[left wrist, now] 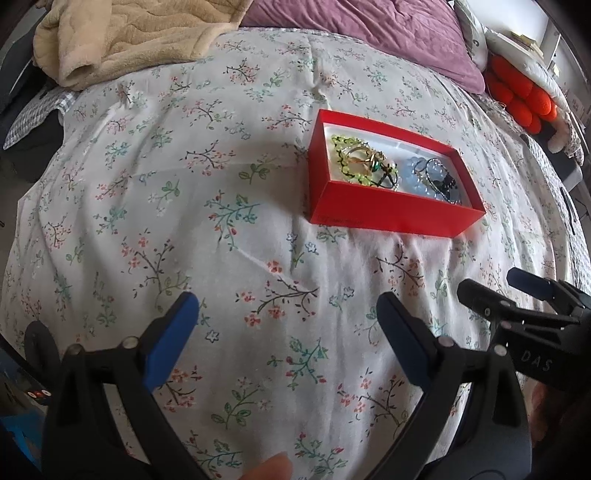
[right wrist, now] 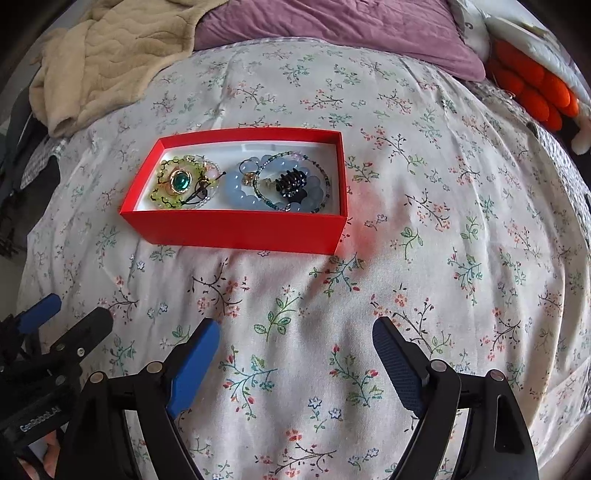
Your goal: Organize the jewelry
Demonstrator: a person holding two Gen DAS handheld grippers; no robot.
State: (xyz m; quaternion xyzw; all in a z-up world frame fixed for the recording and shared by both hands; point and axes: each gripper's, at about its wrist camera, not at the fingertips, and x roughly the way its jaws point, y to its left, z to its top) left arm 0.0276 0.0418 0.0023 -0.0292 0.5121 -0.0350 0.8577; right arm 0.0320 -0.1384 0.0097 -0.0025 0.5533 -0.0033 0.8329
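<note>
A red open box (left wrist: 388, 218) (right wrist: 236, 230) with a white lining lies on the floral bedsheet. Its left half holds a green bead bracelet (right wrist: 159, 192) and a gold ring with a green stone (right wrist: 180, 181). Its right half holds a pale blue bead bracelet (right wrist: 236, 188), a thin teal bead string (right wrist: 258, 192) and a small black hair claw (right wrist: 291, 181). My left gripper (left wrist: 286, 306) hovers open over bare sheet, nearer than the box and to its left. My right gripper (right wrist: 295, 328) is open too, in front of the box, empty.
A beige fleece blanket (left wrist: 122, 37) is heaped at the far left of the bed, with a purple pillow (left wrist: 369, 26) behind the box. An orange plush item (left wrist: 517, 96) lies at the far right edge. A fingertip (left wrist: 269, 467) shows at the bottom.
</note>
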